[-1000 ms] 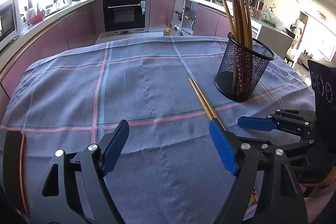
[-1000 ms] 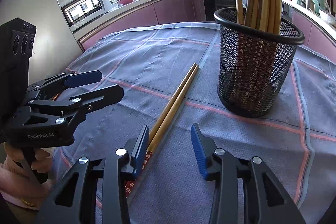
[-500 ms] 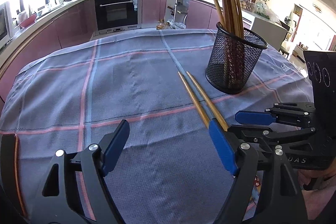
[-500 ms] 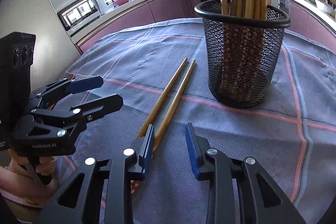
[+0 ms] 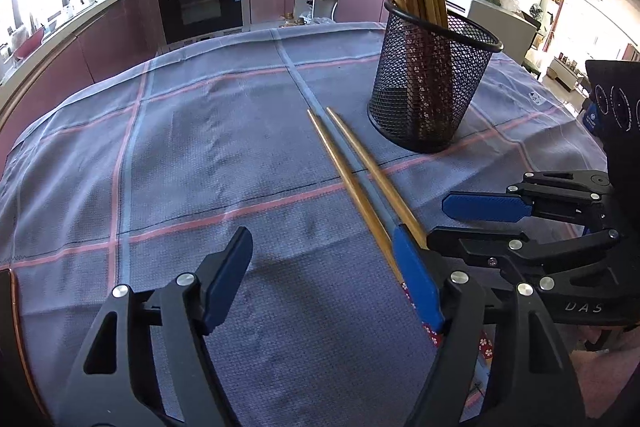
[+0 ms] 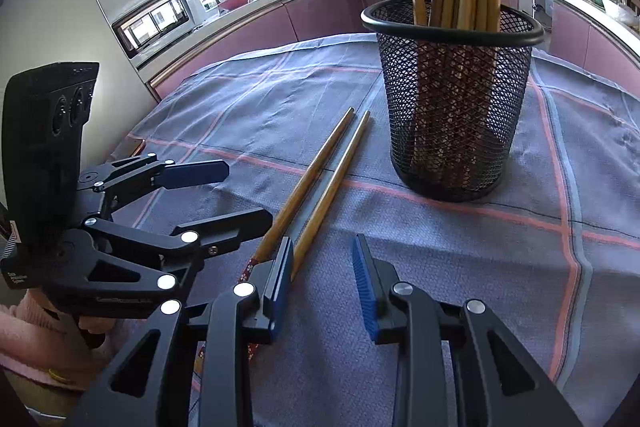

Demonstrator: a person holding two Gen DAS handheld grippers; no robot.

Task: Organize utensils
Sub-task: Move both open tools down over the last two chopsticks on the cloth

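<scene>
Two wooden chopsticks point(image 5: 356, 163) lie side by side on the blue plaid tablecloth point(image 5: 200, 147), tips pointing away; they also show in the right wrist view point(image 6: 320, 183). A black mesh holder point(image 5: 432, 83) with several chopsticks upright stands just right of them, also in the right wrist view point(image 6: 452, 99). My left gripper point(image 5: 320, 275) is open and empty, its right finger over the chopsticks' near ends. My right gripper point(image 6: 324, 267) is open and empty, its left finger beside the chopsticks' near ends. Each gripper shows in the other's view.
The table's near edge lies just below both grippers. Kitchen counters, an oven point(image 5: 200, 3) and a microwave point(image 6: 156, 19) stand beyond the table. The cloth left of the chopsticks is bare.
Both grippers have moved forward toward the holder. The two chopsticks, close together before, now lie slightly spread apart at their tips. Both grippers stay open.
</scene>
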